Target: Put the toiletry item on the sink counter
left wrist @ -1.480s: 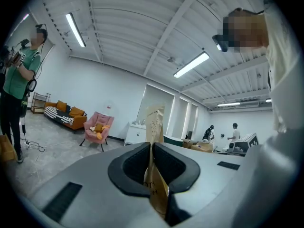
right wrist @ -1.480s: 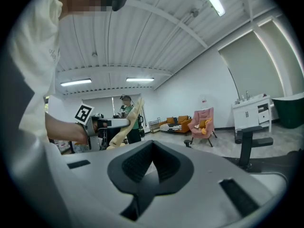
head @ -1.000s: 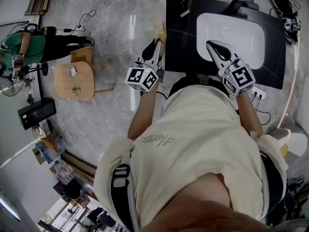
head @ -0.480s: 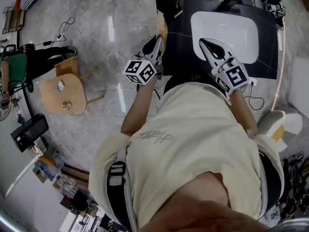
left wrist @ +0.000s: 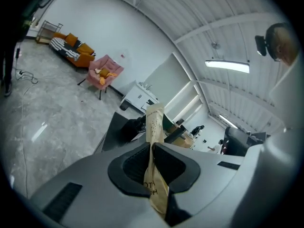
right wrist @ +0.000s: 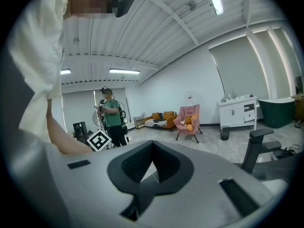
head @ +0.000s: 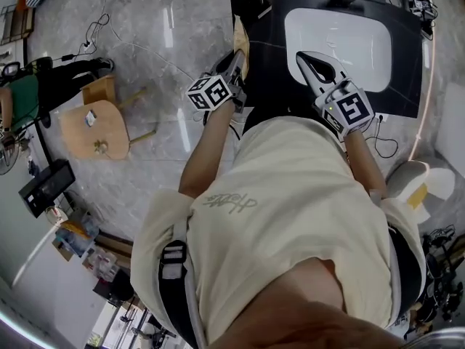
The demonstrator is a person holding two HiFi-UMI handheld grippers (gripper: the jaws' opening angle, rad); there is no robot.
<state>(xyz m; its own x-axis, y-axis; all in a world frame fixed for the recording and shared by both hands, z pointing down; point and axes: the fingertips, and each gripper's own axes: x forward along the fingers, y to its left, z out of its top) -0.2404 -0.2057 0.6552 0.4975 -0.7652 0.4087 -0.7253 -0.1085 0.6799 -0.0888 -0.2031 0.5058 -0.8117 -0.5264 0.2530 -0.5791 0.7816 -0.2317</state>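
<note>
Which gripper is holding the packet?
The left gripper: its jaws clamp the tan packet. The right gripper is shut on nothing.

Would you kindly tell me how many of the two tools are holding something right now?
1. The left tool is shut on the tan toiletry sachet at the black sink counter's left edge; the right tool is shut and empty, above the counter.
</note>
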